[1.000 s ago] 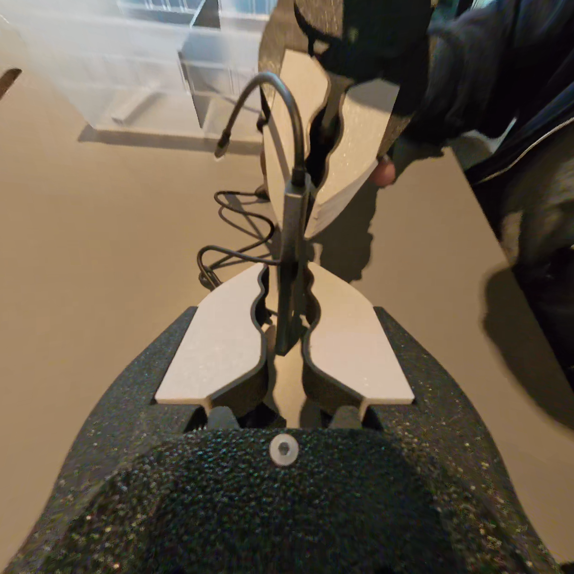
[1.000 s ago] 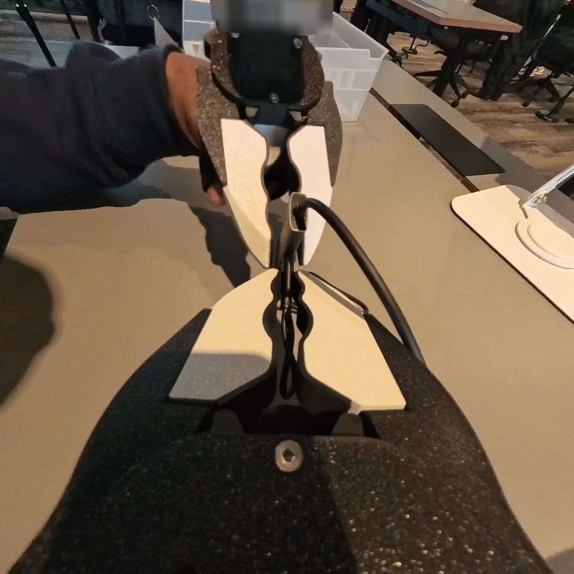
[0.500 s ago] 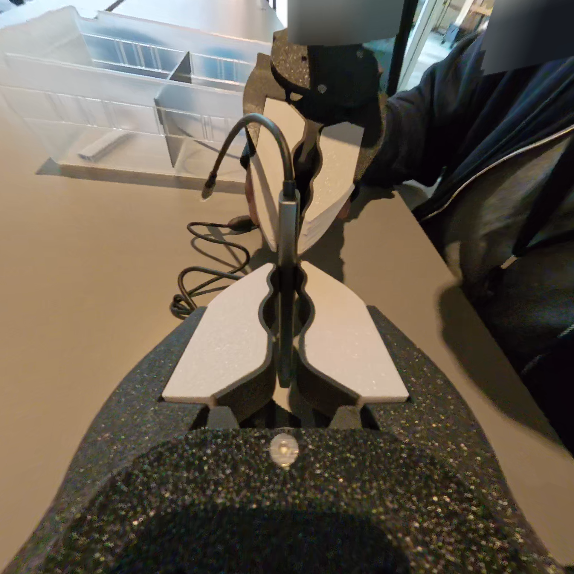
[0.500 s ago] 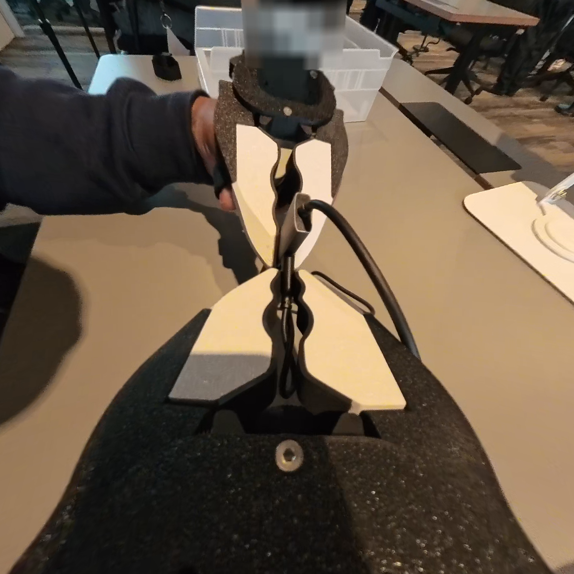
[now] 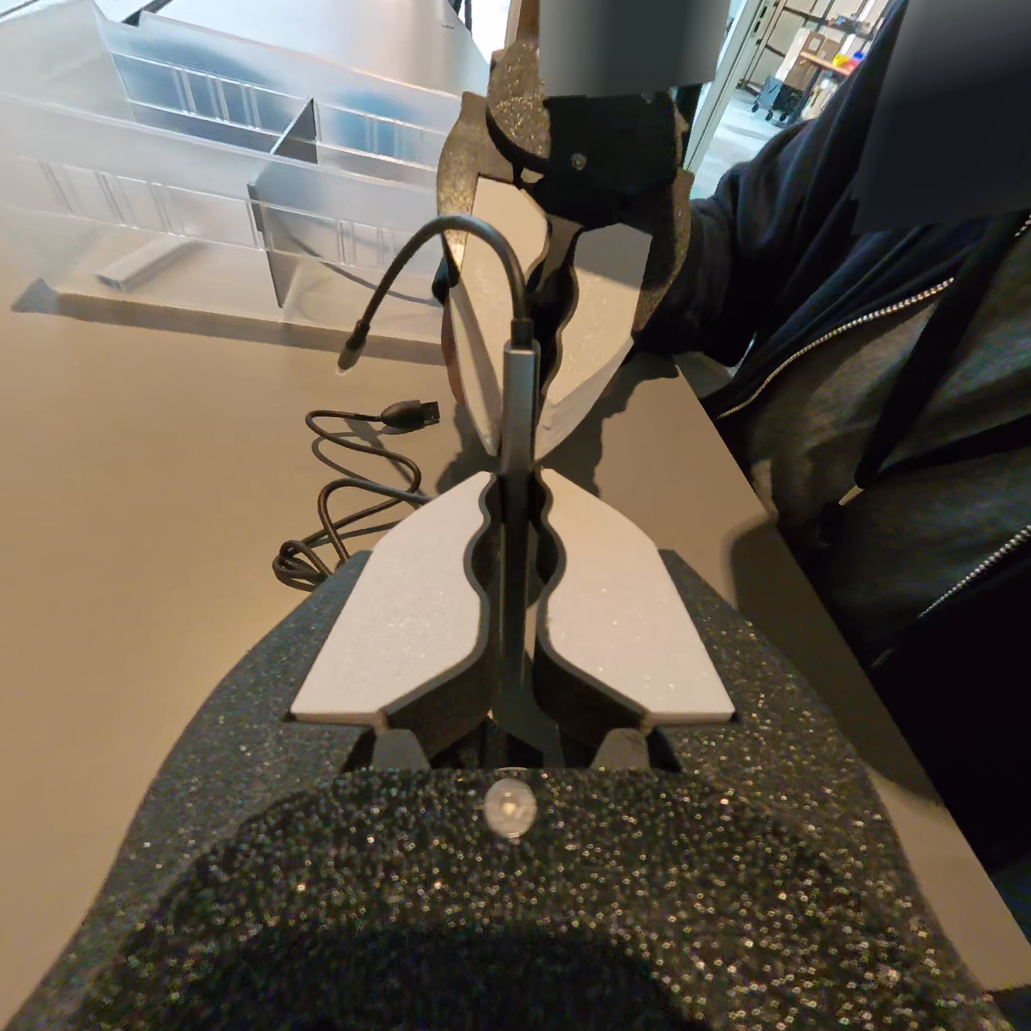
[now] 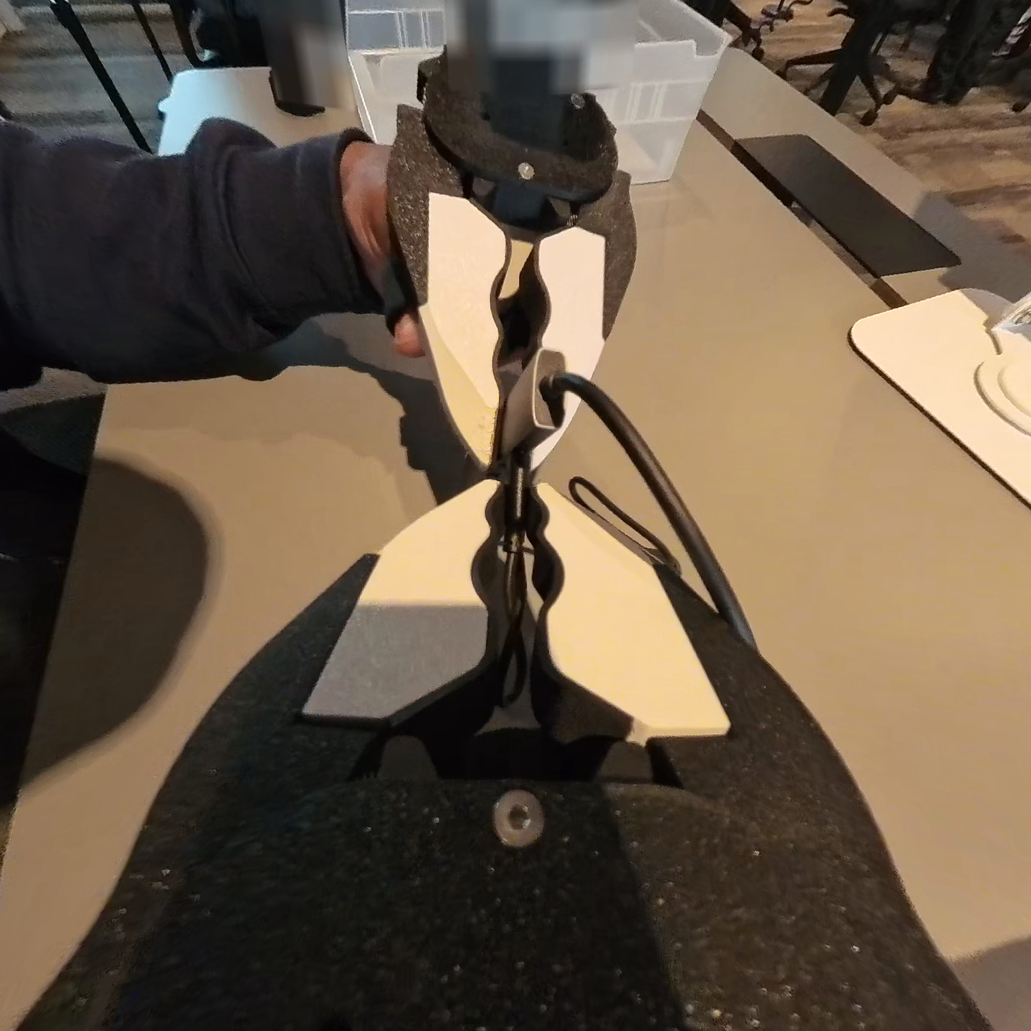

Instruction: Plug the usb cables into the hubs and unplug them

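Above table's near edge: left gripper (image 5: 514,474) clamps rigid, light hub (image 5: 519,424) edgewise; right gripper (image 6: 516,485) pinches cable (image 6: 516,505) plug. Grip plug body, not limp cord.

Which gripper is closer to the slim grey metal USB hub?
Left. The left gripper is clamped right on the slim grey metal USB hub. The right gripper faces it tip to tip, pinching a thin black cable plug right beside the hub.
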Demonstrator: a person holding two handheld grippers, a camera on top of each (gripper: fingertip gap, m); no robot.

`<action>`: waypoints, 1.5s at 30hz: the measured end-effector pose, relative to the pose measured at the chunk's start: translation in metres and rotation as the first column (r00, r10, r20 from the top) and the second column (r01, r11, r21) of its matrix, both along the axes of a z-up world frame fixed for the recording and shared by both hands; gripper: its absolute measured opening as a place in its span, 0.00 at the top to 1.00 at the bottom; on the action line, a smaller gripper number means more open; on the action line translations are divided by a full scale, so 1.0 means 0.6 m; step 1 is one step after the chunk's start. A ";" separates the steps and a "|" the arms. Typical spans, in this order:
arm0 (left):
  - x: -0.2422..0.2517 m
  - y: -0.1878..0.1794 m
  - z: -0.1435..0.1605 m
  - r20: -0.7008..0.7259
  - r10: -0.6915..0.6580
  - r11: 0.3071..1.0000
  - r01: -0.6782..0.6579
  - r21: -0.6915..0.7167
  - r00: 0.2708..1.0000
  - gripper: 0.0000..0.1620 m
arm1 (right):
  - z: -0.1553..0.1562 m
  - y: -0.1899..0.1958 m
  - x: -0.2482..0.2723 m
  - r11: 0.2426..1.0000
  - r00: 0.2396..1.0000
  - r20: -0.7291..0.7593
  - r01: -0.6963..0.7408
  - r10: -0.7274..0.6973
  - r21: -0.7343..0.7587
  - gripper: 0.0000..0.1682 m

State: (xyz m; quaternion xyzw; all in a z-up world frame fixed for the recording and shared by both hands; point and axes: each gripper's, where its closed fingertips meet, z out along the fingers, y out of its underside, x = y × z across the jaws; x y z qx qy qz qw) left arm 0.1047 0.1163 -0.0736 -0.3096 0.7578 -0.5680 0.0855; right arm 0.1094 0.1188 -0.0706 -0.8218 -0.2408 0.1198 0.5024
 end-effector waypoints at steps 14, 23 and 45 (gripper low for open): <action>0.002 -0.004 0.062 0.012 -0.020 0.927 0.023 -0.373 1.000 0.94 | 0.053 -0.001 -0.002 0.995 0.974 -0.224 0.043 -0.021 0.094 0.96; -0.017 -0.006 0.008 -0.077 -0.017 1.000 0.017 -0.001 0.997 0.94 | 0.010 -0.005 -0.013 1.000 1.000 -0.023 -0.012 0.013 0.023 0.96; 0.015 -0.008 0.047 -0.033 0.036 0.958 -0.044 -0.282 0.999 0.94 | 0.044 -0.006 0.016 0.995 0.992 -0.115 0.066 -0.058 0.068 0.96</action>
